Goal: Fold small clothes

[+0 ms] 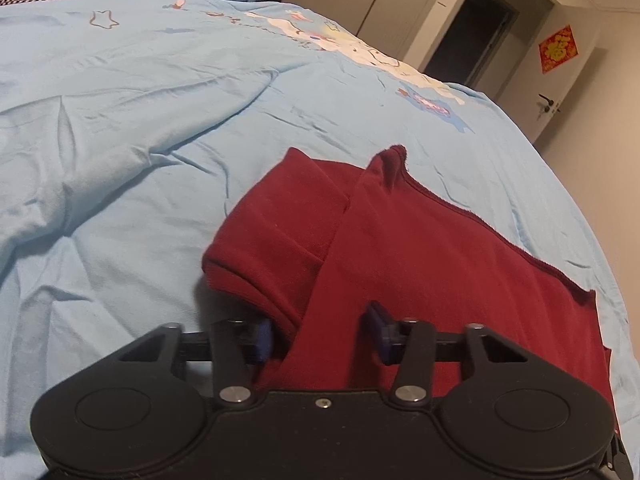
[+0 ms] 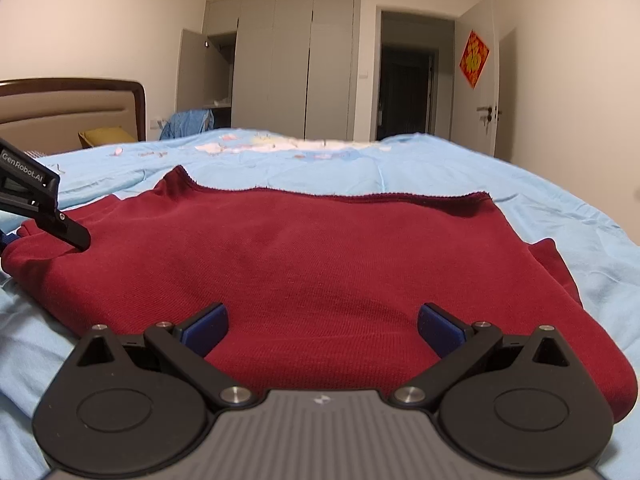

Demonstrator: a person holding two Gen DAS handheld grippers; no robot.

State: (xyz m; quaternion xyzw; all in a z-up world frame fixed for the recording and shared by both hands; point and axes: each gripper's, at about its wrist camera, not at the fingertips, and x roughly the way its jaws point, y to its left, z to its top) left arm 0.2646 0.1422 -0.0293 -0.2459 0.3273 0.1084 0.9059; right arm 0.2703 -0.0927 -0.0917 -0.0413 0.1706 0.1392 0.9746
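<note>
1. On the far left of my left wrist view, the light blue quilt [image 1: 140, 128] lies rumpled across the bed, its cartoon print showing toward the far edge.
2. Moving right, my left tongs [image 1: 320, 338] sit low over the near edge of the dark red garment [image 1: 420, 248]; the blue pads stand apart, the left pad beside a folded edge of cloth and a band of red fabric running up between the two, not pinched.
3. Past the tongs, the garment spreads away to the right, one flap folded over another, its ribbed hem [image 1: 472, 216] along the far side.
4. At the right of that view, a white door [image 1: 568, 80] carries a red paper ornament [image 1: 559, 48].
5. In my right wrist view, the left tongs [image 2: 44, 216] enter from the left edge, their black tip touching the garment's left end.
6. In the centre, the dark red garment [image 2: 320, 264] lies flat on the quilt [image 2: 540, 192], hem toward the far side.
7. My right tongs [image 2: 323, 330] hover at its near edge, pads spread wide, red cloth filling the gap between them, gripping nothing.
8. Behind the bed stand a wardrobe [image 2: 296, 64] and a dark doorway [image 2: 404, 80].
</note>
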